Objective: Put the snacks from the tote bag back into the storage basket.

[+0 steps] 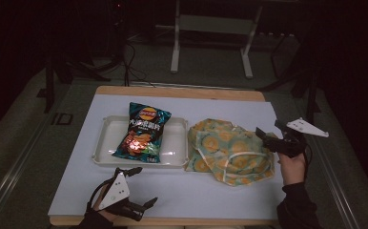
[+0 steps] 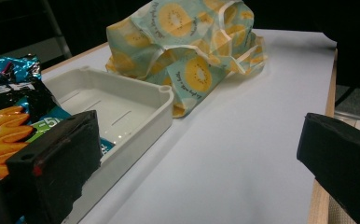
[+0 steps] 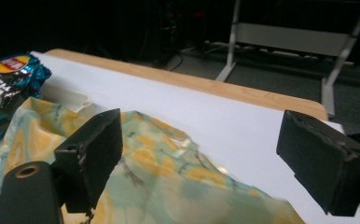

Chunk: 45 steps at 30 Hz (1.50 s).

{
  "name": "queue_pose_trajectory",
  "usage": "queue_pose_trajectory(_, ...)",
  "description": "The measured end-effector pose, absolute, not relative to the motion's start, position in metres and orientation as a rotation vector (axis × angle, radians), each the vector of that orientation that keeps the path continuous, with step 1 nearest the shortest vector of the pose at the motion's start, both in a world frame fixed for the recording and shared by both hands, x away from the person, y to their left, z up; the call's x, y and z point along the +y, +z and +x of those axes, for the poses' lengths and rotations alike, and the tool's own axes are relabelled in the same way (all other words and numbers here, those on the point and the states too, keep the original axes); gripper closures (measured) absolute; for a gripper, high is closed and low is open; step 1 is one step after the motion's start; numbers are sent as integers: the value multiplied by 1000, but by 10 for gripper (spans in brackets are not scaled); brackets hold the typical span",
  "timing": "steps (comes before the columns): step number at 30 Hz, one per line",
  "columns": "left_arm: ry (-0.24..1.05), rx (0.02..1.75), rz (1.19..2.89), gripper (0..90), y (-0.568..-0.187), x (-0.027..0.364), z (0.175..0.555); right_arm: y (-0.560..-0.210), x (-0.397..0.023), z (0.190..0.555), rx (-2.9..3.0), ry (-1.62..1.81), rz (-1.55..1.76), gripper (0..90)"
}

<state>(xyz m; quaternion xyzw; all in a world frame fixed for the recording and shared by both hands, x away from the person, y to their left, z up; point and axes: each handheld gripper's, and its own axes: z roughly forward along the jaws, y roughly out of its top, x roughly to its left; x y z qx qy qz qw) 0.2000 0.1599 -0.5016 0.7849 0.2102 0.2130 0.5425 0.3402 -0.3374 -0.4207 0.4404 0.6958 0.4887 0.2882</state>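
A blue and black chip bag [image 1: 143,132] [image 2: 10,121] lies in a white tray [image 1: 105,143] [image 2: 141,112] at the middle left of the table. Right of the tray sits a crumpled cloth bag [image 1: 230,151] [image 2: 192,37] [image 3: 169,182] printed with yellow fruit slices, touching the tray's edge. My left gripper [image 1: 146,185] [image 2: 199,154] is open near the front edge, just in front of the tray, with nothing between its jaws. At the cloth bag's right side my right gripper [image 1: 268,127] [image 3: 201,154] hovers open just above the fabric, holding nothing. The chip bag [image 3: 10,77] lies far left.
A white mat [image 1: 220,195] covers the wooden table [image 1: 182,91], with bare mat along the front and behind the tray. A white metal stand [image 1: 210,28] and cables [image 1: 129,62] are on the dark floor beyond the far edge.
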Motion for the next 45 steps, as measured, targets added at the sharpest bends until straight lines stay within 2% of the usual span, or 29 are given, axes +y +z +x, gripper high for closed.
queue_pose_trajectory(9,506,498,1866,3,-502,160,200,-441,-356,316,1828,1345,1142,140)
queue_pose_trajectory(25,501,491,1872,3,-502,159,199,-455,-353,270,1787,1341,1091,138)
queue_pose_trajectory(45,499,485,1875,3,-501,159,198,-469,-351,272,1792,1294,1092,138)
